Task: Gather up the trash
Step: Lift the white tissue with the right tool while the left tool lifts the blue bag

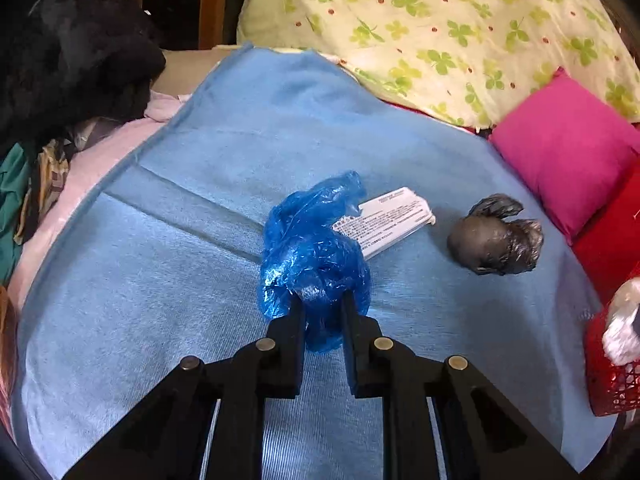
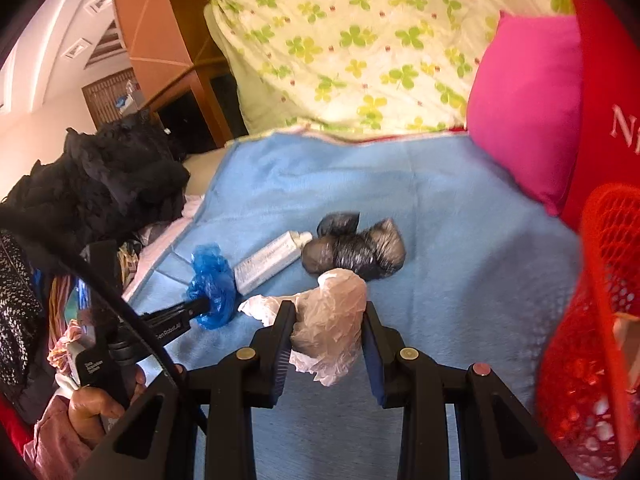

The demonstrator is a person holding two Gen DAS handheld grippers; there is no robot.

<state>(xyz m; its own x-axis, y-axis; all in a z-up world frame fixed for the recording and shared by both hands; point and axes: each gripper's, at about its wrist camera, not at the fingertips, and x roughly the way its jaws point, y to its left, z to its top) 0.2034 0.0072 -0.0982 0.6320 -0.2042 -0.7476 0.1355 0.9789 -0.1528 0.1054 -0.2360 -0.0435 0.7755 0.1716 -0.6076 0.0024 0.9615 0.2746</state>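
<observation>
My left gripper (image 1: 322, 300) is shut on a crumpled blue plastic bag (image 1: 312, 248) over the light blue blanket (image 1: 160, 264); the bag also shows in the right wrist view (image 2: 212, 284). My right gripper (image 2: 328, 308) is shut on a crumpled white plastic bag (image 2: 332, 320), held above the blanket. A white printed tube (image 1: 384, 220) and a knotted dark grey plastic bag (image 1: 496, 240) lie on the blanket beyond; both show in the right wrist view, the tube (image 2: 268, 264) and the grey bag (image 2: 356, 252). A red mesh basket (image 2: 592, 320) stands at the right.
A pink pillow (image 1: 568, 172) and a red cushion (image 2: 608, 92) lie at the right. A clover-print quilt (image 1: 440, 32) is heaped at the back. A black furry garment (image 1: 72, 60) and piled clothes lie at the left.
</observation>
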